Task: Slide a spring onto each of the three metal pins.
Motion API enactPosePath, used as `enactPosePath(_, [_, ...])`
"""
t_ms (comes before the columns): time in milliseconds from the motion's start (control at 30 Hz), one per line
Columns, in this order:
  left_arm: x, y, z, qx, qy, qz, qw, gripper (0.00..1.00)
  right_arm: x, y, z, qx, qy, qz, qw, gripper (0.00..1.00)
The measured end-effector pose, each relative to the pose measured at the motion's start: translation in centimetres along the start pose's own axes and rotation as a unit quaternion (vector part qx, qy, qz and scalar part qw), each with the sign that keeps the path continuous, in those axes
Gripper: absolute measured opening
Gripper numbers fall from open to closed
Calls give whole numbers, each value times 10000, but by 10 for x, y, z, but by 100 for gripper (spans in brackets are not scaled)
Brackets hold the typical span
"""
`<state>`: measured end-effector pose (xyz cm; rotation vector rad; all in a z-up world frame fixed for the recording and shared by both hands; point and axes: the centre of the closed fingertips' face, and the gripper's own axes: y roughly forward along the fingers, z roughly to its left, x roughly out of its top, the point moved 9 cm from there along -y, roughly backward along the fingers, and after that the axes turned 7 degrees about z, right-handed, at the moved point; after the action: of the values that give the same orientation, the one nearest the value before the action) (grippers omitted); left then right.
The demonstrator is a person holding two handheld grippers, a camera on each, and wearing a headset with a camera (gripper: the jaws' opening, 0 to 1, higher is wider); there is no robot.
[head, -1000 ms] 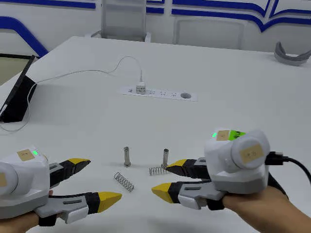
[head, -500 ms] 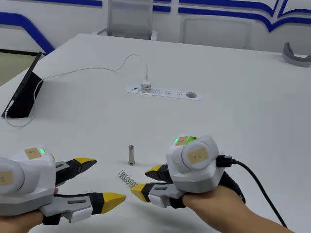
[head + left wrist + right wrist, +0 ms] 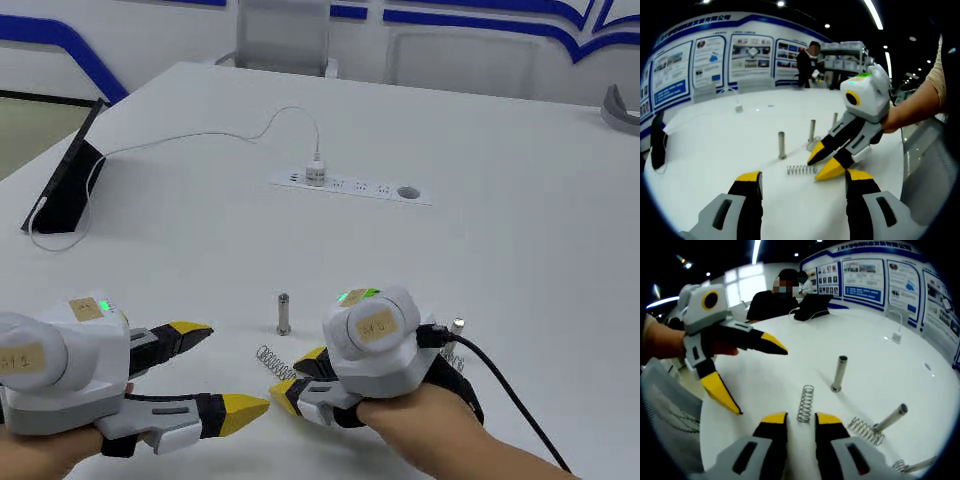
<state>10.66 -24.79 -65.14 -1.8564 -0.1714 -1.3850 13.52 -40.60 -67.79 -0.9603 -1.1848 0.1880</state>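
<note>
A loose spring [image 3: 271, 358] lies flat on the white table [image 3: 520, 230], in front of an upright metal pin [image 3: 283, 313]. My right gripper [image 3: 297, 374] is low over the table, its jaws narrowly open, with the spring's [image 3: 805, 402] near end between its tips [image 3: 801, 418]. A second pin [image 3: 891, 416] has a spring [image 3: 865, 430] lying at its base, and a third pin [image 3: 919, 464] shows at the edge. My left gripper [image 3: 222, 368] is wide open and empty, just left of the spring [image 3: 801, 170]. From it I see the three pins [image 3: 781, 145] standing.
A white power strip [image 3: 350, 186] with a plugged cable lies mid-table. A dark tablet [image 3: 65, 185] stands propped at the left edge. Chairs stand behind the far edge, and a grey curved object [image 3: 620, 108] lies at the far right. People sit in the background.
My right gripper has moved left from the second pin to the loose spring, and its jaws have narrowed. The left gripper has hardly moved. The head camera has shifted.
</note>
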Motion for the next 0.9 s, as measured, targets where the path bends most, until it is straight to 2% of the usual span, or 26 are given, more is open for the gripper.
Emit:
enactPosePath(533, [4, 2, -2, 14, 76, 5, 10000, 66, 1, 2, -5, -155, -306, 84, 9994, 12])
enactPosePath(733, [3, 4, -3, 22, 159, 104, 9998, 65, -1, -2, -8, -82, -544, 119, 9984, 11])
enactPosePath(900, [1, 9, -3, -14, 356, 206, 9992, 62, -2, -9, -9, 149, -653, 148, 9976, 11])
